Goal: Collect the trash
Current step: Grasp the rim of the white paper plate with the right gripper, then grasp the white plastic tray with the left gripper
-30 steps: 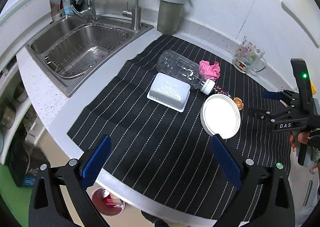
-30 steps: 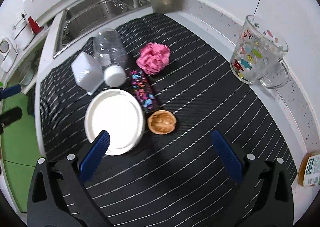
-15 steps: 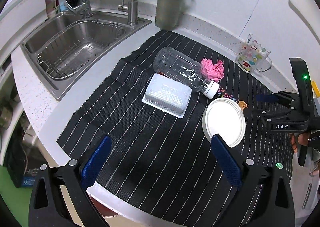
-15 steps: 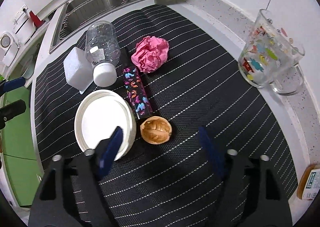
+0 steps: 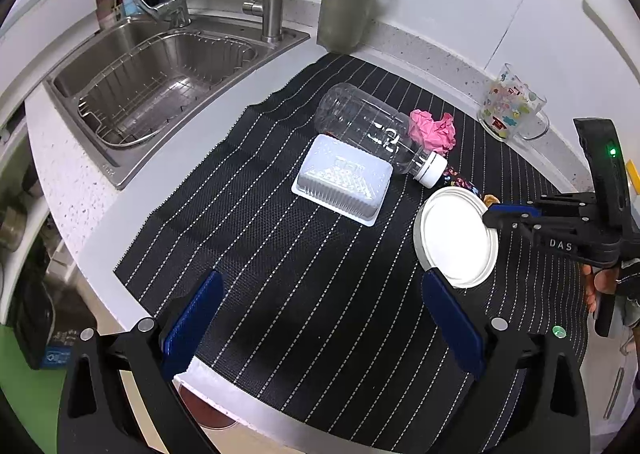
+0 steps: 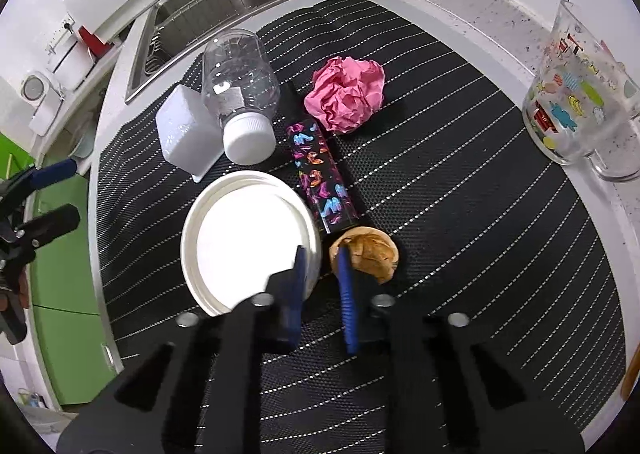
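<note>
Between right claw (image 6: 322, 266) tips: white lid (image 6: 248, 238) rim, pinched.

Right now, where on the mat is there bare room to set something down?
Bare: the striped mat near its front edge, before the white tray, and between pink paper and glass mug. Crowded: bottle, white lid, walnut shell.
</note>
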Motion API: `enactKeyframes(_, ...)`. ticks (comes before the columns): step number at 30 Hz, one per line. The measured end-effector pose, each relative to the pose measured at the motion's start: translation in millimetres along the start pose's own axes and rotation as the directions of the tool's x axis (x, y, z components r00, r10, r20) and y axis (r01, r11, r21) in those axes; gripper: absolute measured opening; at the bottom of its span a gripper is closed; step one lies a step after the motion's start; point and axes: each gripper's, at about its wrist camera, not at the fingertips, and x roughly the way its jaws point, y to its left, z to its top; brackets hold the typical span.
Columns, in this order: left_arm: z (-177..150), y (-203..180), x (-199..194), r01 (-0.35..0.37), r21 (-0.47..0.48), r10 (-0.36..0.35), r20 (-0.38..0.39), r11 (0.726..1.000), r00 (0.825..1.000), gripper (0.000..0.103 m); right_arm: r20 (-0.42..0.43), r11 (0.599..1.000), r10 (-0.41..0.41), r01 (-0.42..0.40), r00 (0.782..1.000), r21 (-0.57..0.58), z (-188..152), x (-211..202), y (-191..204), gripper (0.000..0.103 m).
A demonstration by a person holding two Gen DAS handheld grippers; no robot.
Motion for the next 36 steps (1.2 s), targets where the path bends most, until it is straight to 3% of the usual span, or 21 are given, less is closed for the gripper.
enactKeyframes(12,5,-6,0,0.009,0.014,-0.009,0.009,1.0,1.0,0.096,0.062,1.0,0.018,-0.018,0.998,0.008,3,-28,3,0.004)
enactKeyframes(21,28,-15,8,0.005,0.054,-0.007,0.026,0.999,1.0,0.096,0.121,1.0,0.009,-0.01,0.993,0.009,5,-62,2,0.004)
enactKeyframes(27,51,-19,29,0.018,0.099,-0.021,0.027,0.995,0.999,0.096,0.128,1.0,0.011,-0.014,0.992,0.017,4,-69,-3,0.004)
enactKeyframes(36,64,-17,77,0.036,0.177,-0.027,-0.05,0.983,0.998,0.096,0.129,0.999,0.013,-0.019,0.992,0.047,2,-70,-14,0.004)
